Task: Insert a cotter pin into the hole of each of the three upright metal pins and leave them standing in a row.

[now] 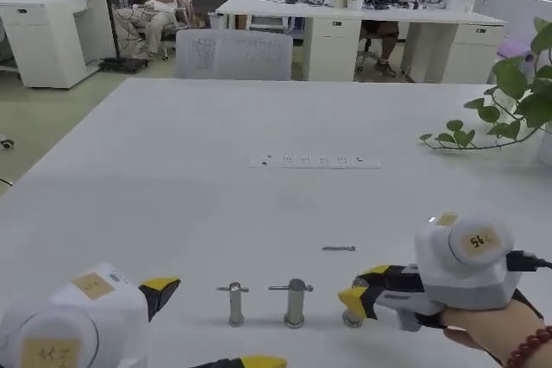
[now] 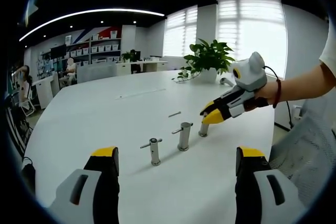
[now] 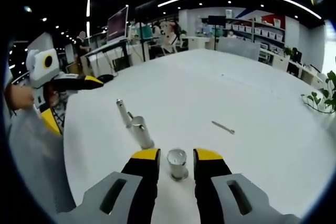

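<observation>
Three upright metal pins stand in a row near the table's front edge: left pin (image 1: 234, 303), middle pin (image 1: 295, 302), right pin (image 1: 352, 317). The left and middle pins each carry a cotter pin crosswise through the top. A loose cotter pin (image 1: 339, 248) lies flat behind the row. My right gripper (image 1: 362, 286) straddles the right pin (image 3: 177, 163), jaws narrow with slim gaps on both sides. My left gripper (image 2: 177, 153) is held wide open short of the row, with nothing in it.
A white power strip (image 1: 315, 161) lies mid-table. A potted plant (image 1: 509, 109) trails leaves over the right edge. A grey chair (image 1: 233, 53) stands beyond the far edge, with desks and seated people behind it.
</observation>
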`<act>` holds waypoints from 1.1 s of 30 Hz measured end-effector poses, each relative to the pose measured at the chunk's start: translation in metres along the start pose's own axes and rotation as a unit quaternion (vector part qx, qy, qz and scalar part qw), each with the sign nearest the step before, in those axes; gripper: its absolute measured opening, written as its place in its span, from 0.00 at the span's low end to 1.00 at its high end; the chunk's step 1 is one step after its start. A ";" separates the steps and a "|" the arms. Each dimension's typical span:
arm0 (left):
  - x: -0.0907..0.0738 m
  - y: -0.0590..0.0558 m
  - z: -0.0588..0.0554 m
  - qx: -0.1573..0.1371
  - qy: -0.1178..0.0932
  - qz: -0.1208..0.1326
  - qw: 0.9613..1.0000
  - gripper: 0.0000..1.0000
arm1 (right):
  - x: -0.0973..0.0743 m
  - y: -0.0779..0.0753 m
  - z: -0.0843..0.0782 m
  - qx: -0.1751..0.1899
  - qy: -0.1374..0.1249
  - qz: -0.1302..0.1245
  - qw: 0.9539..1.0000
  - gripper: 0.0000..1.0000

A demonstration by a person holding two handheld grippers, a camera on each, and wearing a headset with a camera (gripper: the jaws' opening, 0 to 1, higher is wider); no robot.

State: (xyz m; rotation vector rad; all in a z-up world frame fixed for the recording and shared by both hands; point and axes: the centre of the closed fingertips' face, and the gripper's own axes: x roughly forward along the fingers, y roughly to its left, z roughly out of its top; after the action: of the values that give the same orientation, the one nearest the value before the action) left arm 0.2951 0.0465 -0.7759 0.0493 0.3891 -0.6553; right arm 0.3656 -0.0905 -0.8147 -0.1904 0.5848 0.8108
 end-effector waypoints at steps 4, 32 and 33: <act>0.000 0.000 0.001 0.002 -0.002 0.000 1.000 0.93 | -0.005 0.000 0.005 0.008 -0.002 0.007 1.000 0.31; -0.002 0.005 0.005 0.000 -0.007 0.009 1.000 0.99 | 0.003 -0.050 0.033 -0.015 0.057 0.023 0.998 0.35; -0.002 0.005 0.005 0.000 -0.007 0.009 1.000 0.99 | 0.005 -0.051 0.031 -0.019 0.062 0.025 0.998 0.35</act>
State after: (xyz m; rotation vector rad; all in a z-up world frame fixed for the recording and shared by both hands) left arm 0.2982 0.0507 -0.7706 0.0481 0.3744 -0.6377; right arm 0.4190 -0.1103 -0.7946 -0.2633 0.6937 0.8623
